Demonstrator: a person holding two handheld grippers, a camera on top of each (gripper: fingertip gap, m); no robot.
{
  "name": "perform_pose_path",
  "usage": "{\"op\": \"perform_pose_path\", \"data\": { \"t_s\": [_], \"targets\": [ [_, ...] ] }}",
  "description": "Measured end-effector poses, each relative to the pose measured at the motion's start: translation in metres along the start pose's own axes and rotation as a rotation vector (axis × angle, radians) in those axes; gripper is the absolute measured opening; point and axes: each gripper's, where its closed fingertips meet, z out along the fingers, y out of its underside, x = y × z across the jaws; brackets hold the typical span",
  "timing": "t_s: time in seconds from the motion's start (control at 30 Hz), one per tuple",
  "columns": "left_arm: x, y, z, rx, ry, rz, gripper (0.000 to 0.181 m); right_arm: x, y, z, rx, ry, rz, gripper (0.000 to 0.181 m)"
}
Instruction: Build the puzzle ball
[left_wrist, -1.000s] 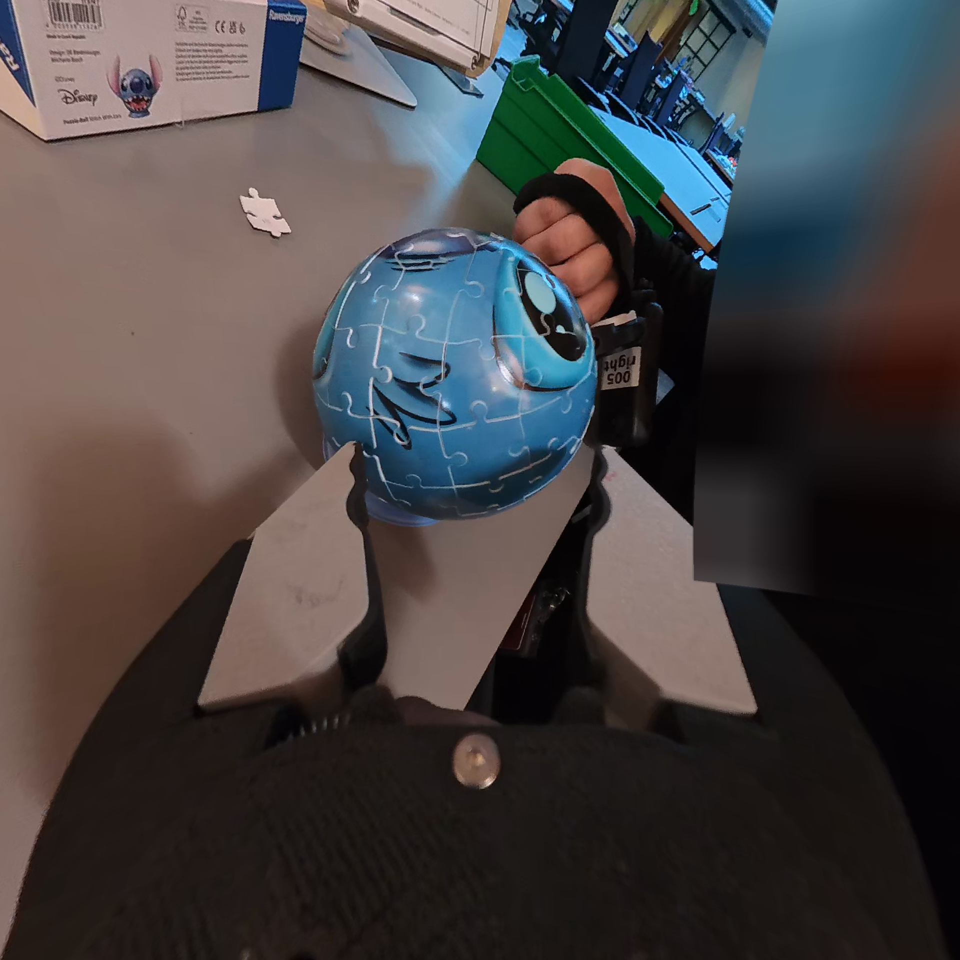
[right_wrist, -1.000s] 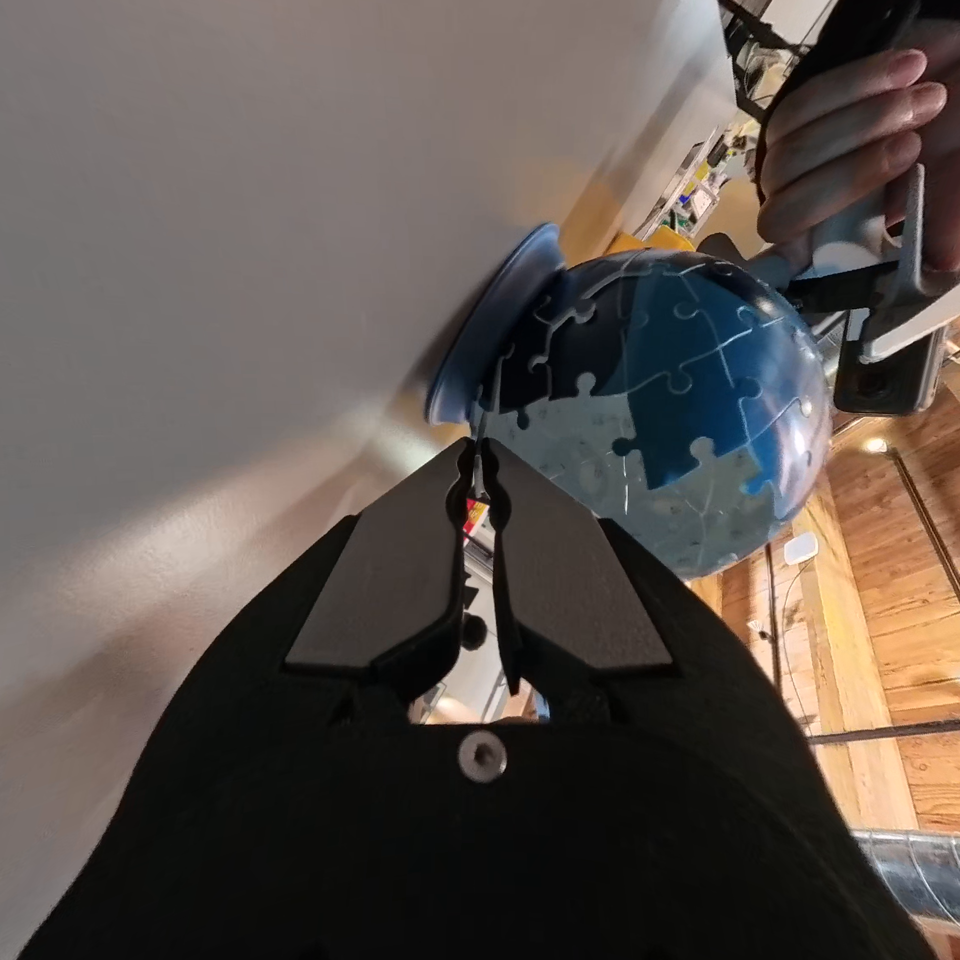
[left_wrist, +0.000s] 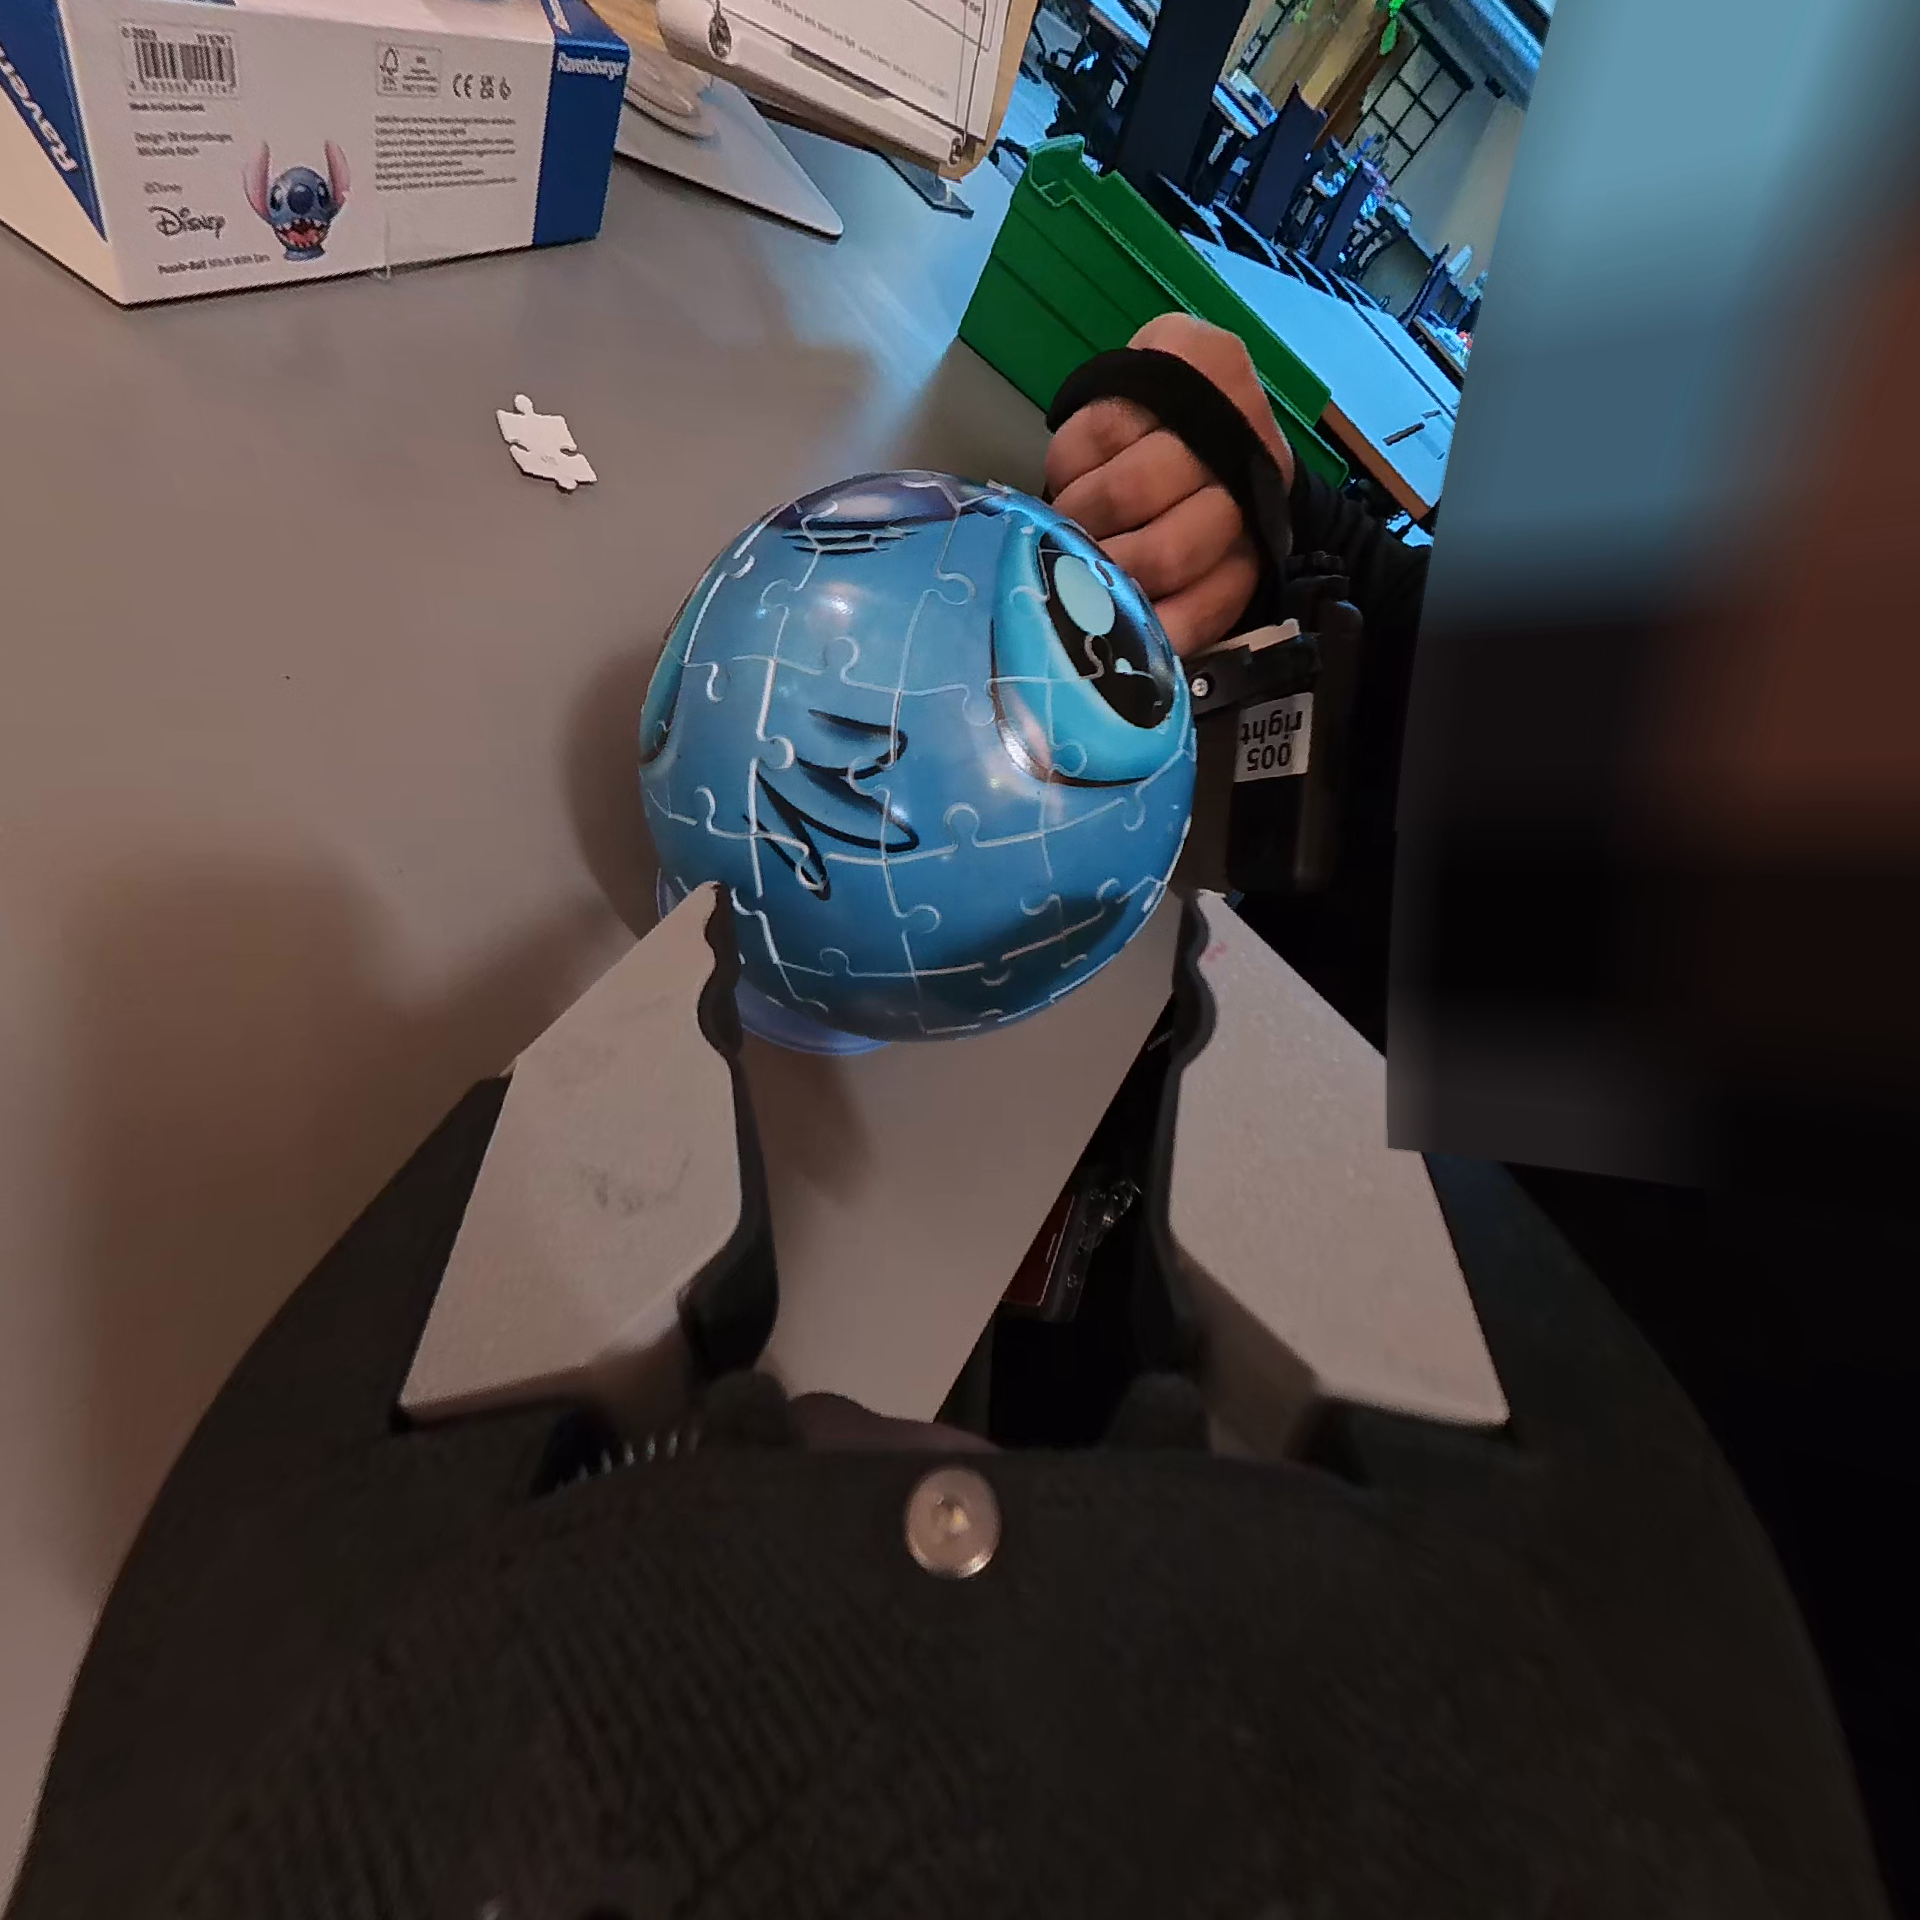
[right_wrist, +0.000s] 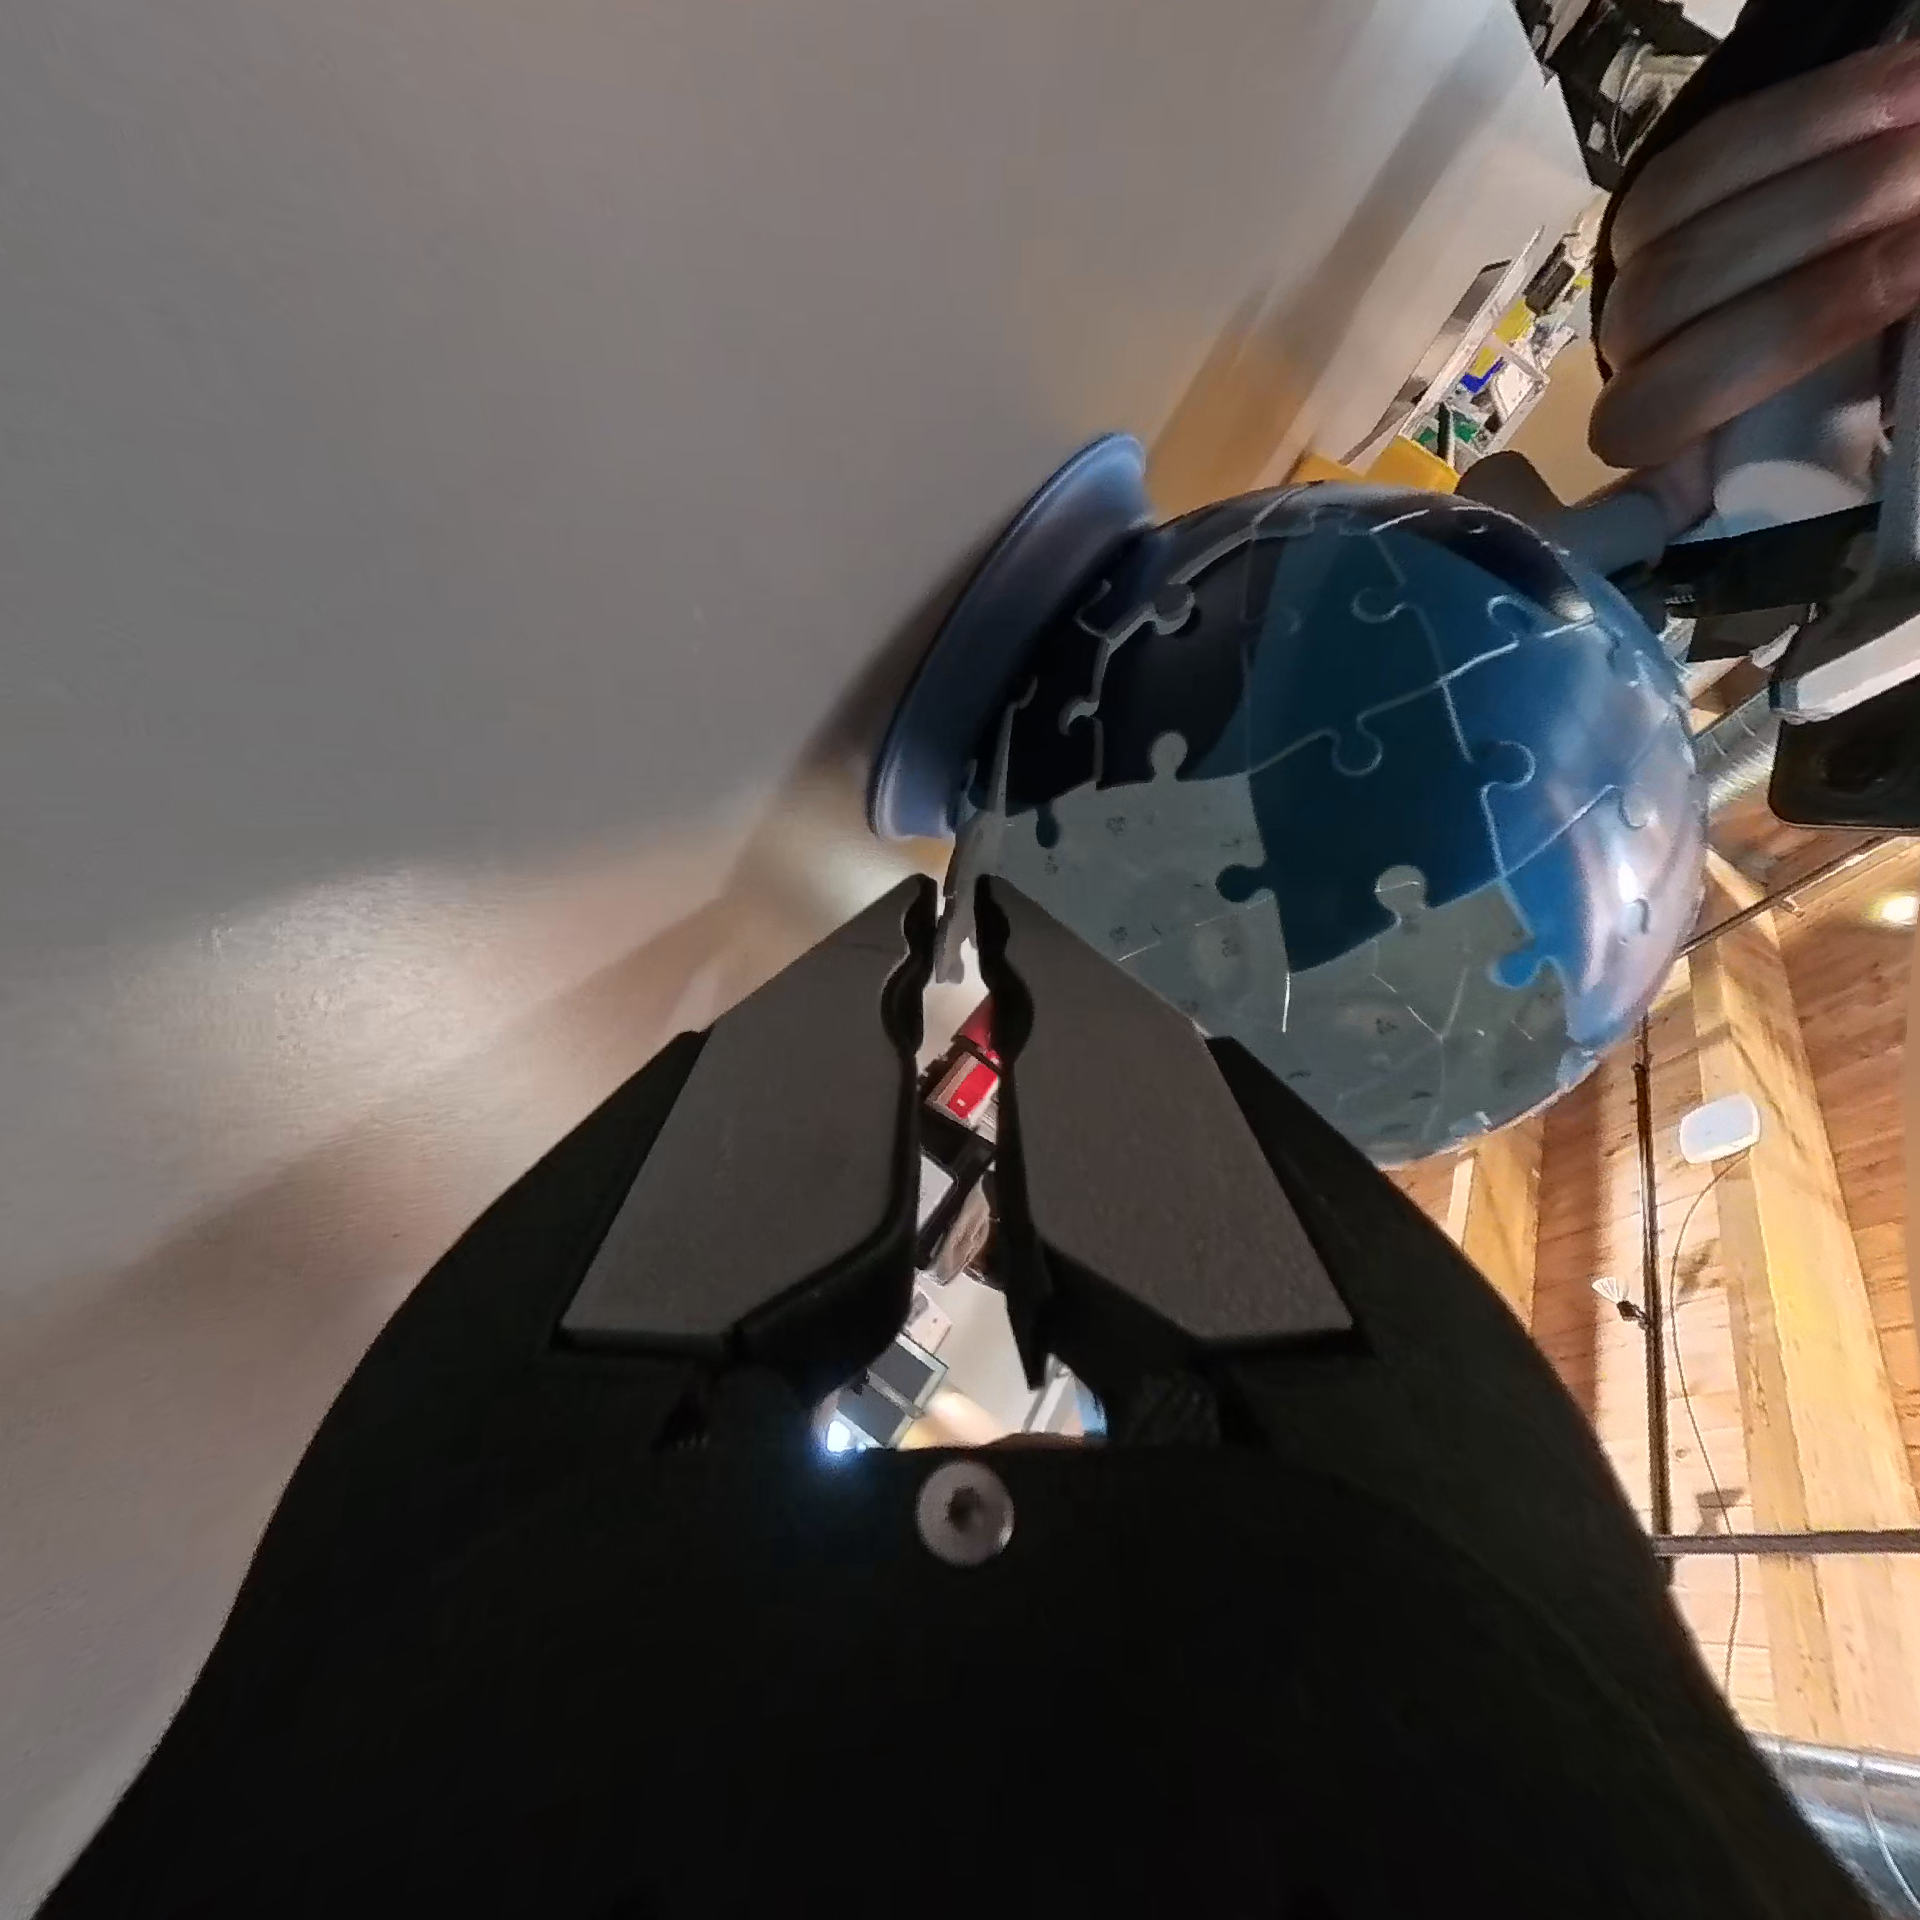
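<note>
The blue puzzle ball (left_wrist: 914, 748) stands on its blue round stand (right_wrist: 997, 623) on the grey table (left_wrist: 260, 727). My left gripper (left_wrist: 956, 904) is shut on the ball, with a fingertip on each side of its lower half. In the right wrist view the ball (right_wrist: 1455, 748) has an open gap (right_wrist: 1143, 894) near the stand, showing the pale insides of pieces. My right gripper (right_wrist: 961, 914) is shut on a pale puzzle piece (right_wrist: 958, 925), seen edge-on, held at the edge of that gap. The right gripper (left_wrist: 1278, 748) shows behind the ball in the left wrist view.
A loose white puzzle piece (left_wrist: 545, 442) lies on the table beyond the ball. The puzzle's white and blue box (left_wrist: 312, 135) stands at the far left. A board on a stand (left_wrist: 831, 62) and a green bin (left_wrist: 1101, 270) are at the back. The table edge runs close behind the ball. Left tips to right tips: about 12 cm.
The piece in my right gripper has shifted slightly against the gap's edge. The ball and my left gripper have hardly moved.
</note>
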Motion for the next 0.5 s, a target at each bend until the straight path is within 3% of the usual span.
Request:
{"op": "perform_pose_path", "data": {
  "t_s": [0.5],
  "targets": [
    [-0.0010,0.0010,-0.0001,0.007,0.001,-0.011,0.082,-0.0027,-0.0025,0.0100,0.005,-0.029,-0.010,0.010]
  ]
}}
